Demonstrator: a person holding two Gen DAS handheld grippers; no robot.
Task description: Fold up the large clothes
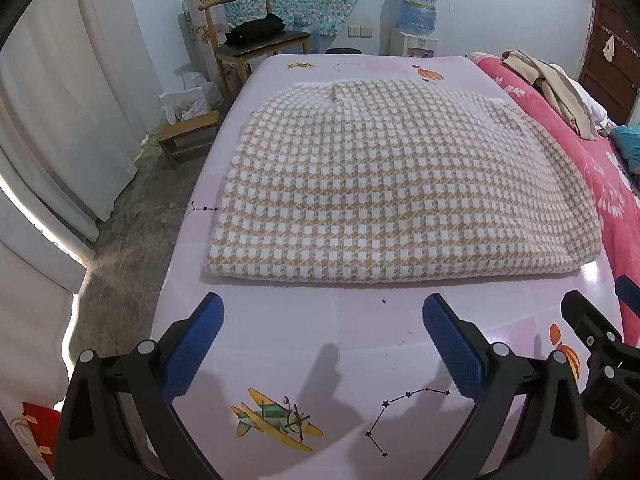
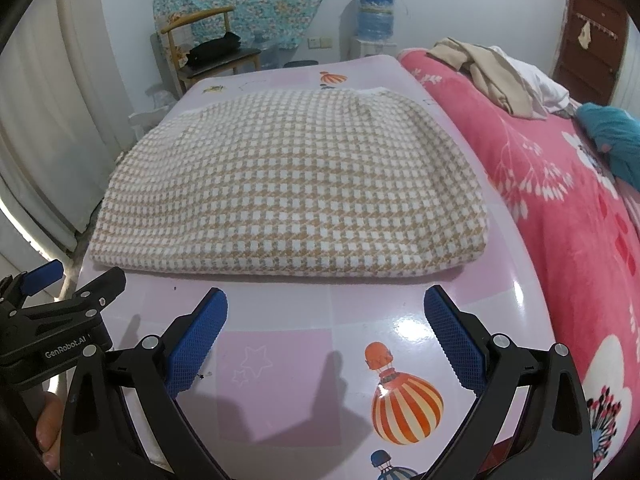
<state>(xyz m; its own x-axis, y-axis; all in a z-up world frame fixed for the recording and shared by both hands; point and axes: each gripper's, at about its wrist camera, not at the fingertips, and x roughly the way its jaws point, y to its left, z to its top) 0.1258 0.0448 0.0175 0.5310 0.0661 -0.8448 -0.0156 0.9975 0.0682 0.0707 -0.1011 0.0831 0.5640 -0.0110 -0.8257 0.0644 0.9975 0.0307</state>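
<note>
A tan-and-white houndstooth garment (image 1: 392, 188) lies folded into a thick rectangle on the pink patterned table (image 1: 340, 344); it also shows in the right wrist view (image 2: 288, 188). My left gripper (image 1: 322, 312) is open and empty, a short way in front of the garment's near edge. My right gripper (image 2: 326, 304) is open and empty too, in front of the same edge, toward its right half. The right gripper shows at the right edge of the left wrist view (image 1: 592, 332), and the left gripper at the left edge of the right wrist view (image 2: 52, 312).
A bed with a pink floral blanket (image 2: 560, 200) adjoins the table on the right, with beige clothes (image 2: 488, 72) and a teal cloth (image 2: 616, 136) on it. A wooden chair (image 1: 256, 40), a small stool (image 1: 188, 136) and a water dispenser (image 1: 416, 20) stand beyond the table. White curtains (image 1: 60, 100) hang at left.
</note>
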